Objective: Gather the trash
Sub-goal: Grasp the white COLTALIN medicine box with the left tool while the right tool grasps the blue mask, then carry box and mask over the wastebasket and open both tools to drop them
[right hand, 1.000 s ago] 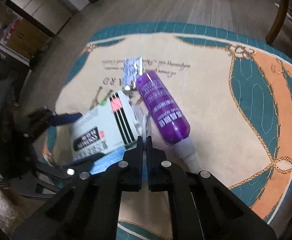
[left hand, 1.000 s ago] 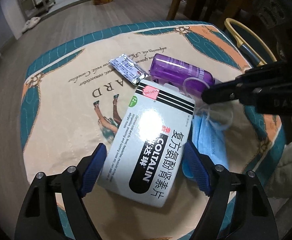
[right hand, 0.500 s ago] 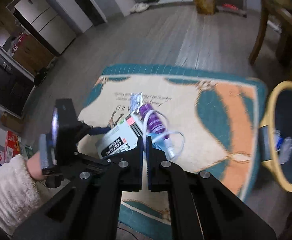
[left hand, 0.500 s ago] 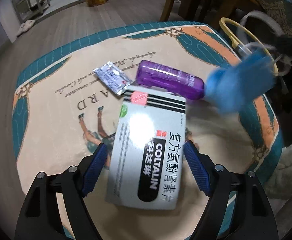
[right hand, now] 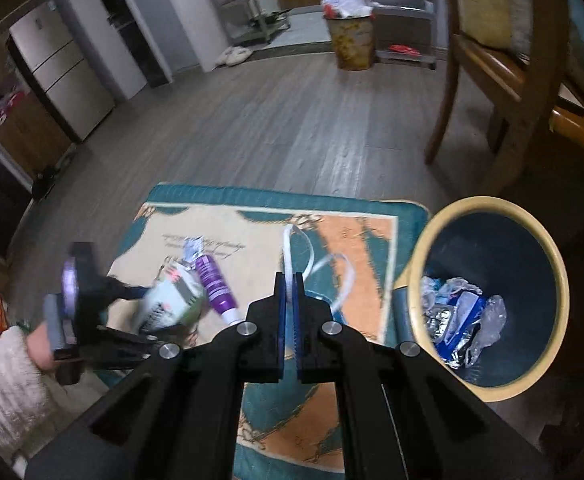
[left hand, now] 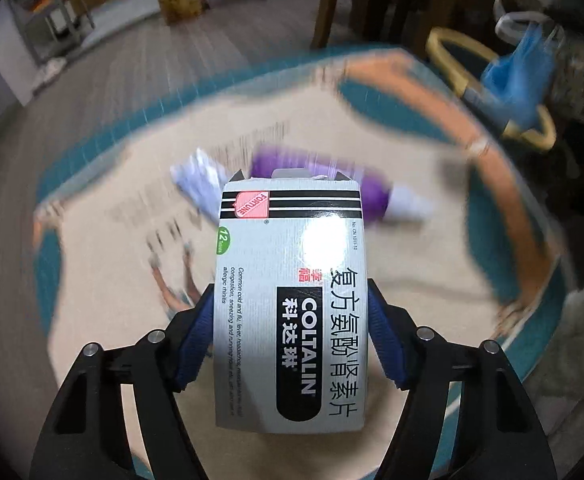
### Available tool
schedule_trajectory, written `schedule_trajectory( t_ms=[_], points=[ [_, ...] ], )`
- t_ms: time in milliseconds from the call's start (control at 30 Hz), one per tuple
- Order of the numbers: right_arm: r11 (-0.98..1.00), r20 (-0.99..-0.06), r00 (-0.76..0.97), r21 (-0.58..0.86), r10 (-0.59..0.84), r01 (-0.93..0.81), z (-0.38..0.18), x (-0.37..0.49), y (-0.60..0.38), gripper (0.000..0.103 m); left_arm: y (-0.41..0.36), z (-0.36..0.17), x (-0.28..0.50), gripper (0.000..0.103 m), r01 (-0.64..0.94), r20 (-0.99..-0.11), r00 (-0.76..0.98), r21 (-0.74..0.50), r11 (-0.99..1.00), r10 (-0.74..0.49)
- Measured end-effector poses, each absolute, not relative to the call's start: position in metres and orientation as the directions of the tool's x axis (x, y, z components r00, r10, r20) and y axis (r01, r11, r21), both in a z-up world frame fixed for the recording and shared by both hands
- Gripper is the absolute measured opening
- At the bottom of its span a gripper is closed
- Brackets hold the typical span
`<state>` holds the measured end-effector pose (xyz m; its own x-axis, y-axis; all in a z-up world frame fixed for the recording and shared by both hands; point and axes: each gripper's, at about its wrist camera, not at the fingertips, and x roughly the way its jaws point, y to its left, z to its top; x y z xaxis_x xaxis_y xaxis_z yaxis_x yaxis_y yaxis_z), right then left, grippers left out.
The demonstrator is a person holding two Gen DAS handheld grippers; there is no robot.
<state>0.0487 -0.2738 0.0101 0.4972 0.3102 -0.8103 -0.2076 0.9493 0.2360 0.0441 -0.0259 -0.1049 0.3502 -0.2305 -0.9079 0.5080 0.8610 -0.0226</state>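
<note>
My left gripper is shut on a white Coltalin medicine box and holds it above the rug; the box also shows in the right wrist view. A purple bottle and a foil blister pack lie on the rug behind it. My right gripper is shut on a blue face mask, its white ear loops showing, held high to the left of the yellow-rimmed trash bin. The mask hangs over the bin in the left wrist view.
The bin holds crumpled wrappers. A wooden chair stands behind the bin. A second bin and shelves stand far across the grey wood floor. A fridge is at the left.
My left gripper closed on the medicine box and lifted it off the rug. My right gripper carried the mask up and right, toward the trash bin.
</note>
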Motion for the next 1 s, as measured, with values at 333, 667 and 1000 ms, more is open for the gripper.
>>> schedule_trajectory(
  t_ms=[333,667,1000],
  points=[
    [0.954,-0.791,0.536,0.272,0.297,-0.127,0.010,0.060,-0.317,0.003,-0.097,-0.024,0.051,0.071,0.546,-0.798,0.511,0.014,0.837,-0.320],
    [0.974,-0.804,0.575,0.220,0.150,0.054,-0.006,0.063,-0.405,0.003,-0.201,-0.035,0.064,0.071,0.641,-0.792,0.449,-0.038,0.767,-0.414],
    [0.950,-0.803,0.596,0.206,0.027,0.235,-0.023,0.051,-0.478,0.003,-0.280,-0.043,0.081,0.071,0.695,-0.780,0.390,-0.099,0.712,-0.489]
  ],
)
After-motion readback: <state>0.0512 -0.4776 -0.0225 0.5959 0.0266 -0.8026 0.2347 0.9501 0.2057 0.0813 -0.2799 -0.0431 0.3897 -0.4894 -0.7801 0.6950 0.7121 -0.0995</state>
